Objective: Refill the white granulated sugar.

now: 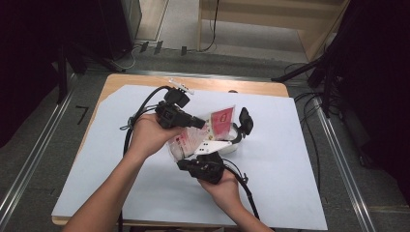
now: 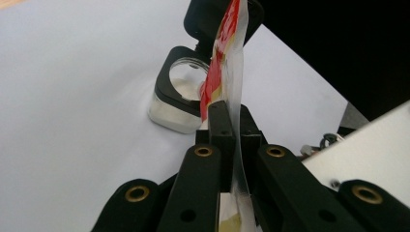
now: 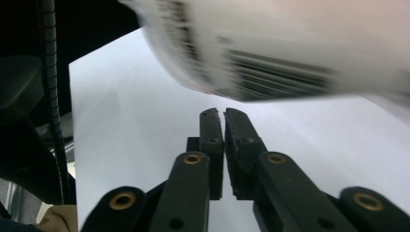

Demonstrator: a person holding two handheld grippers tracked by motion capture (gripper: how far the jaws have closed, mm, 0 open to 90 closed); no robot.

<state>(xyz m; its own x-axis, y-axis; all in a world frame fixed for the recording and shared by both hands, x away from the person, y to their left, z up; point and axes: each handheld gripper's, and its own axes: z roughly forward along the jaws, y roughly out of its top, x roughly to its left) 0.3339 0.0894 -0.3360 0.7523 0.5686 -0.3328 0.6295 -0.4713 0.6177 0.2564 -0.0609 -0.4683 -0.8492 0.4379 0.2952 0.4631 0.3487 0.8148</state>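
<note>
Left gripper [image 2: 231, 113] fingers clamp the red packet [image 2: 223, 63] upright; right gripper [image 3: 224, 116] fingers closed empty beneath.

The packet [image 1: 220, 126] was clear plastic printed red and white, with black barcode stripes on its pale back [image 3: 275, 72]. The grippers' fingers [image 2: 221, 128] were black with brass rivets. The table [image 1: 270, 89] was tan wood under a white sheet [image 1: 285, 159].
</note>
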